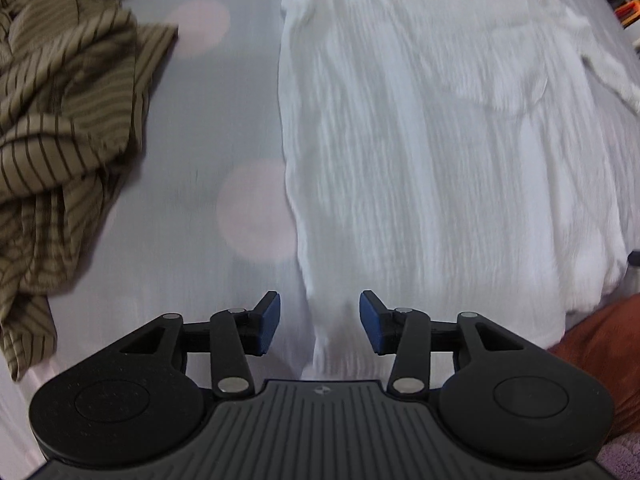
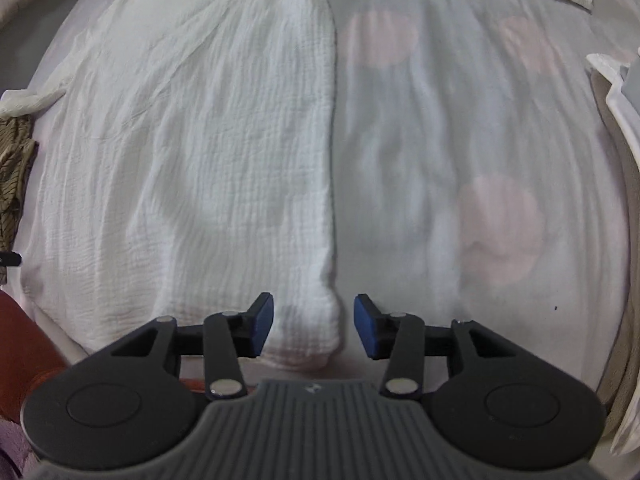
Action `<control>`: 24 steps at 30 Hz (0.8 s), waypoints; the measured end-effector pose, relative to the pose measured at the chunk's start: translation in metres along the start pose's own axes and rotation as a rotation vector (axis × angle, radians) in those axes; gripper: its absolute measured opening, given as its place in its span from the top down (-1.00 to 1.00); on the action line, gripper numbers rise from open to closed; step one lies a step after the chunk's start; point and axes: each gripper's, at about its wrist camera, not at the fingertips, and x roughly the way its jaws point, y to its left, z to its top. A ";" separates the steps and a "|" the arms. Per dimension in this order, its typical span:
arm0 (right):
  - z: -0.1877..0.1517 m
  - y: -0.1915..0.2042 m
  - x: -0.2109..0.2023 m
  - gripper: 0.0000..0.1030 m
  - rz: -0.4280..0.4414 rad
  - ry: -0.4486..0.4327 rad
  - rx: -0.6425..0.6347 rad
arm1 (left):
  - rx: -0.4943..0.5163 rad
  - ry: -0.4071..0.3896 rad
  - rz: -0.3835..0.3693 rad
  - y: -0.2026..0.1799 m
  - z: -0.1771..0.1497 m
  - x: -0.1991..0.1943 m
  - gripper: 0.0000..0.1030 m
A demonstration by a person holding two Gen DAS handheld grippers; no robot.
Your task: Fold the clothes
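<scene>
White crinkled garment (image 2: 192, 152) lies flat on the spotted bed sheet (image 2: 460, 152). Left hand-held gripper (image 1: 319, 322) and right hand-held gripper (image 2: 313, 326) both gape wide at its near hem, gripping nothing.

Left wrist view: low and close over the bed (image 1: 208, 128), looking forward past open tongs (image 1: 319, 322) at the white garment's (image 1: 420, 140) left edge. Right wrist view: equally low, facing forward past open tongs (image 2: 313, 326) at that garment's (image 2: 200, 140) right edge. Shared: white garment, spotted bed sheet, striped brown cloth (image 1: 60, 120) at far left.
</scene>
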 end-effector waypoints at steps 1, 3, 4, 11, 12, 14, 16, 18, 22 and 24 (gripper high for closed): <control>0.000 0.001 0.001 0.07 0.008 0.012 -0.009 | 0.002 0.019 0.008 0.000 0.000 0.002 0.15; 0.000 0.004 0.002 0.07 0.021 0.035 -0.024 | 0.012 0.066 0.034 -0.003 0.003 0.008 0.12; 0.002 0.004 0.004 0.07 0.018 0.040 -0.027 | 0.016 0.090 0.042 -0.005 0.006 0.011 0.11; 0.005 0.008 0.022 0.25 -0.037 0.110 -0.051 | 0.090 0.199 0.081 -0.031 0.016 0.040 0.24; 0.003 0.009 0.022 0.43 -0.042 0.108 -0.061 | 0.112 0.209 0.097 -0.035 0.015 0.044 0.37; -0.001 0.009 0.017 0.89 -0.033 0.084 -0.071 | 0.142 0.186 0.094 -0.039 0.013 0.042 0.69; -0.006 0.004 0.008 0.89 -0.005 0.042 -0.062 | 0.150 0.136 0.055 -0.037 0.012 0.030 0.82; -0.009 -0.005 -0.005 0.90 0.025 -0.004 -0.029 | 0.147 0.096 0.015 -0.032 0.012 0.015 0.85; -0.013 -0.020 -0.035 0.91 0.082 -0.085 0.030 | 0.120 0.023 -0.055 -0.017 0.013 -0.023 0.88; -0.011 -0.021 -0.055 0.91 0.085 -0.111 0.029 | 0.106 0.000 -0.079 -0.009 0.013 -0.040 0.88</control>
